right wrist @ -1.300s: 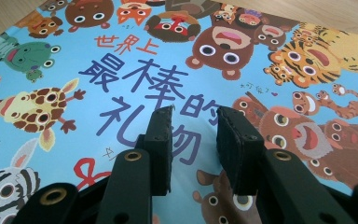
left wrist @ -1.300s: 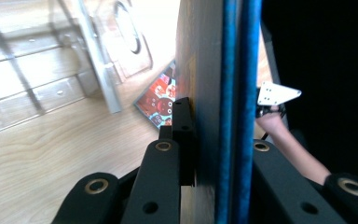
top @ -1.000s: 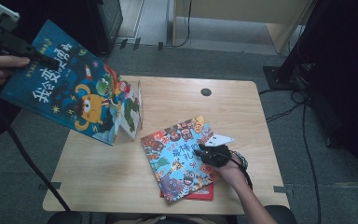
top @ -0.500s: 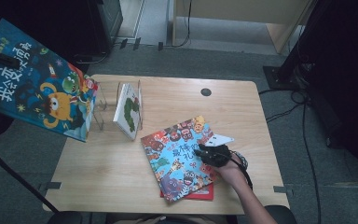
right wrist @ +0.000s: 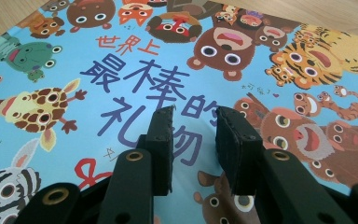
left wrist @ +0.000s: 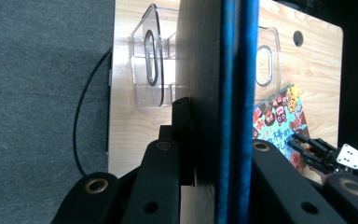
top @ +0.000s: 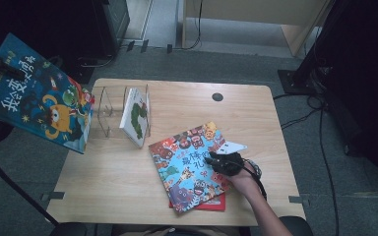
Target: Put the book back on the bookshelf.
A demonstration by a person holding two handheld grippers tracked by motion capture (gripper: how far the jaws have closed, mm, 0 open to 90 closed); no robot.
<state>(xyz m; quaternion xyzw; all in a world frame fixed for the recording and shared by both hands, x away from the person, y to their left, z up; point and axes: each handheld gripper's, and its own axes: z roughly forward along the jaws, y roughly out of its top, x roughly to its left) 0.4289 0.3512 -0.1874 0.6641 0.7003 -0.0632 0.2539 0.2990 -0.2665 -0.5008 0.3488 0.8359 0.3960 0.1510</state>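
Dark blue book (top: 34, 103): it is being held in the air off the far-left corner of the table (top: 108, 196), tilted, cover facing up, well apart from the rack.
Left gripper (left wrist: 205, 140): its jaws are being kept clenched on the far-left edge of the dark blue book; in the left gripper view the book's edge is seen running upright between them.
Step in hand, as judged: the dark blue book is probably being carried to the clear rack (top: 113, 110) for shelving. It is best being turned upright, its lower edge lined up with an open slot, and lowered slowly so that the rack is not being pushed along the table.
Clear rack: it is standing at the far left of the table; a white book (top: 135, 118) is leaning in its right slot, while the left slots are looking empty.
Animal book (top: 189, 164): it is lying flat at near centre-right, on top of a red book (top: 206, 204) whose edge is showing beneath.
Right gripper (top: 216, 158): it is resting over the animal book, jaws parted a little, nothing being grasped.
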